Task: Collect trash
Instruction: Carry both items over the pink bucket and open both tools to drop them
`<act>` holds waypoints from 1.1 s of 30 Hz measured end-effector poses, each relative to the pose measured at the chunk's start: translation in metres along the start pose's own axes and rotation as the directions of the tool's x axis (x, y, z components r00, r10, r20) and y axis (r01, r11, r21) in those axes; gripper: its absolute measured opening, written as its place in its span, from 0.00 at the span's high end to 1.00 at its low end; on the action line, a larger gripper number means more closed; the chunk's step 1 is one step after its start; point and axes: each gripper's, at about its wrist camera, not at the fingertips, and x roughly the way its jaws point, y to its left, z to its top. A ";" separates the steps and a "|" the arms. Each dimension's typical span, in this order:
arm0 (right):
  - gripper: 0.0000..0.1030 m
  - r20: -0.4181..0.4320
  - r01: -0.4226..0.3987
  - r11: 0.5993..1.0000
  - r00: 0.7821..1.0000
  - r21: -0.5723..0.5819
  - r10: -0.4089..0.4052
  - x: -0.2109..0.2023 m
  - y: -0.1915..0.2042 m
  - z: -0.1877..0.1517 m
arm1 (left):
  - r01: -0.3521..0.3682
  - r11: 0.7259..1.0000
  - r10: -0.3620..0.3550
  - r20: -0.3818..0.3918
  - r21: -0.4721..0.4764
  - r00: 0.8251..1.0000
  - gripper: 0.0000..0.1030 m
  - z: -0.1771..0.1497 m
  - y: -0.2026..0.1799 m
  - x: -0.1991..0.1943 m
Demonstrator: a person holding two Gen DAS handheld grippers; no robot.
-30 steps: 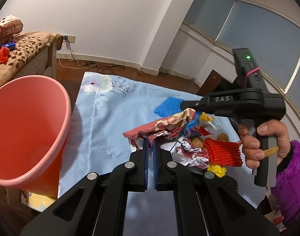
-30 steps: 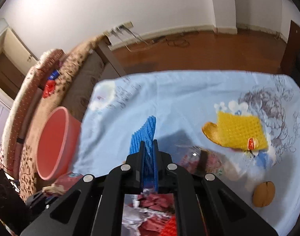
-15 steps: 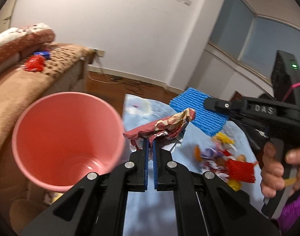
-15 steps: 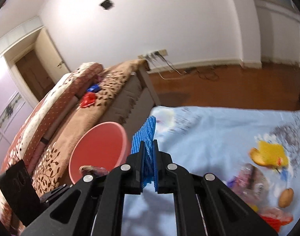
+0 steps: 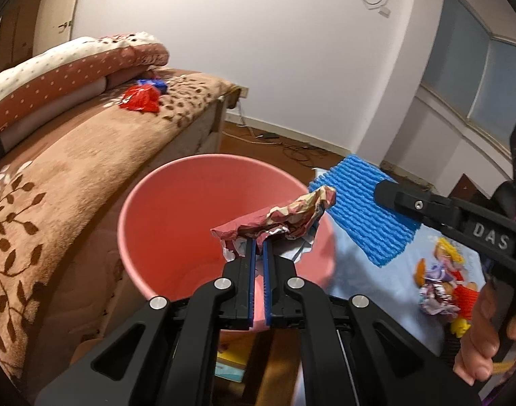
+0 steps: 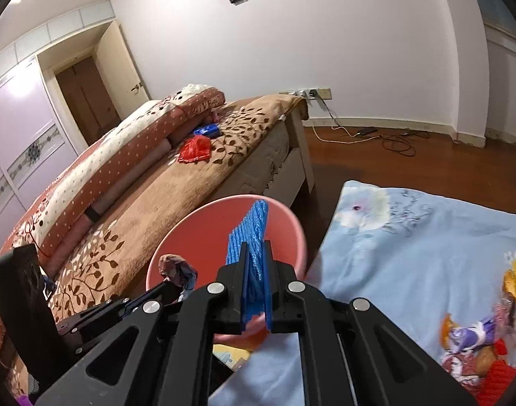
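Note:
My left gripper (image 5: 257, 241) is shut on a crumpled red-and-cream wrapper (image 5: 285, 216), which hangs over the open mouth of the pink bucket (image 5: 149, 196). My right gripper (image 6: 254, 248) is shut on a blue foam net sleeve (image 6: 252, 233), held above the bucket's (image 6: 203, 237) near rim. From the left wrist view the blue sleeve (image 5: 362, 209) sits just right of the bucket, at the right gripper's tip. The right wrist view also catches the left gripper with its wrapper (image 6: 175, 267) low at the left.
A bed with a brown leaf-print blanket (image 5: 54, 182) flanks the bucket on the left, with red and blue wrappers (image 5: 139, 99) on it. A light blue floral cloth (image 6: 420, 243) lies right of the bucket, with more trash (image 6: 477, 338) heaped at its right end. Cables run along the wooden floor.
Both grippers have swung left from the trash pile on the cloth to the pink bucket, carrying the wrapper and the blue sleeve. The bucket now sits straight ahead of both.

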 end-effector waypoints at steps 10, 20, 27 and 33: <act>0.94 -0.018 0.012 0.999 1.000 -0.042 -0.013 0.025 0.016 -0.010 | -0.052 0.999 0.052 -0.052 -0.008 0.997 0.97 0.000 0.022 0.023; 0.94 -0.028 0.079 0.992 0.996 -0.102 -0.082 0.041 0.026 -0.015 | -0.076 0.997 0.074 -0.085 -0.016 0.994 0.97 0.002 0.029 0.041; 0.94 -0.017 0.119 0.980 0.992 -0.160 -0.124 0.048 0.038 -0.017 | -0.074 0.997 0.071 -0.101 -0.027 0.992 0.97 0.001 0.033 0.050; 0.94 -0.007 0.142 0.969 0.989 -0.204 -0.147 0.052 0.045 -0.019 | -0.069 0.997 0.064 -0.111 -0.040 0.992 0.97 0.000 0.035 0.055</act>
